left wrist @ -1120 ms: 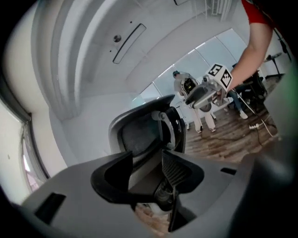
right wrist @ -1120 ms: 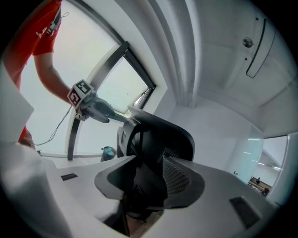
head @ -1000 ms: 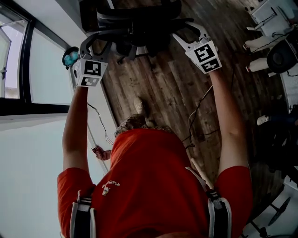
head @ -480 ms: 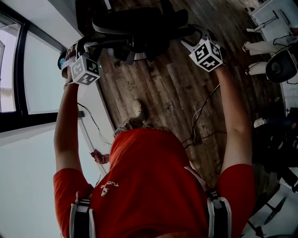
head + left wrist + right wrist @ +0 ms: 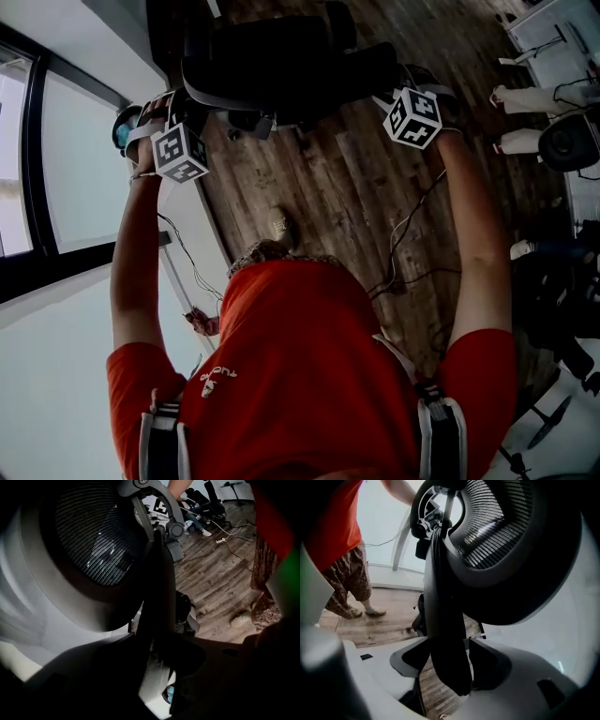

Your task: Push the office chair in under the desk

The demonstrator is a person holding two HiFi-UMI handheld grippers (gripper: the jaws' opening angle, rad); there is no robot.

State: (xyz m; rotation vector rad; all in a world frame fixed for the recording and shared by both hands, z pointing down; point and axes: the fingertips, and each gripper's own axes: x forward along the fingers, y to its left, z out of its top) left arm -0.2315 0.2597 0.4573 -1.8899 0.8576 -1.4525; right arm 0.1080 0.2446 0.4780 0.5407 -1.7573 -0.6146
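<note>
The black office chair point(image 5: 281, 66) stands on the wooden floor at the top of the head view, its mesh back point(image 5: 93, 531) point(image 5: 497, 531) close to both gripper cameras. My left gripper point(image 5: 155, 108) point(image 5: 157, 667) is at the chair's left armrest. Its jaws are closing, and the dark armrest bar point(image 5: 157, 597) lies between them, apparently touching both. My right gripper point(image 5: 412, 80) point(image 5: 445, 667) straddles the right armrest bar point(image 5: 443, 620). Its jaws stand wide, with floor visible beside the bar. A white surface point(image 5: 112, 28) lies beyond the chair at the upper left.
A large window point(image 5: 37, 187) with a dark frame runs along the left. Cables point(image 5: 403, 244) trail over the wooden floor point(image 5: 347, 178). Other chairs and someone's legs point(image 5: 525, 94) are at the right. The person's shoe point(image 5: 278, 223) is behind the chair.
The chair has moved away from the person and its back now fills the top of the head view. Both arms have stretched forward with it, and the marker cubes have turned.
</note>
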